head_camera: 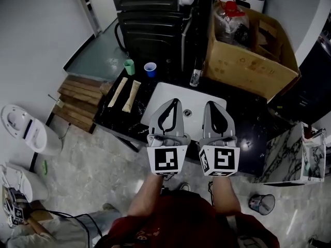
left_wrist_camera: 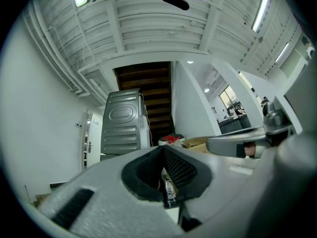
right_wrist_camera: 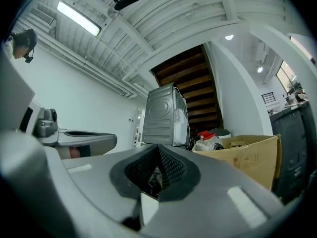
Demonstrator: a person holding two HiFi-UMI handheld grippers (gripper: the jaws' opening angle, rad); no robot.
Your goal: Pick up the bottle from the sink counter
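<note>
A small clear bottle point(head_camera: 195, 77) with a dark top stands upright on the black sink counter point(head_camera: 243, 112), just behind the white basin point(head_camera: 165, 94). Both grippers hover side by side above the basin's near half, pointing towards the back of the counter. My left gripper point(head_camera: 175, 103) has its fingertips meeting and holds nothing. My right gripper point(head_camera: 209, 105) is likewise shut and empty. The bottle sits beyond and between the two tips, apart from both. In the left gripper view the bottle point(left_wrist_camera: 170, 191) shows through the hollow of the shut left gripper point(left_wrist_camera: 163, 150). The right gripper point(right_wrist_camera: 158, 148) is shut too.
A blue cup point(head_camera: 150, 69) and a green cup point(head_camera: 129, 66) stand at the counter's back left, with two long packets point(head_camera: 131, 95) in front of them. A big cardboard box point(head_camera: 248, 56) with a bagged item fills the back right. A washing machine point(left_wrist_camera: 121, 123) stands behind.
</note>
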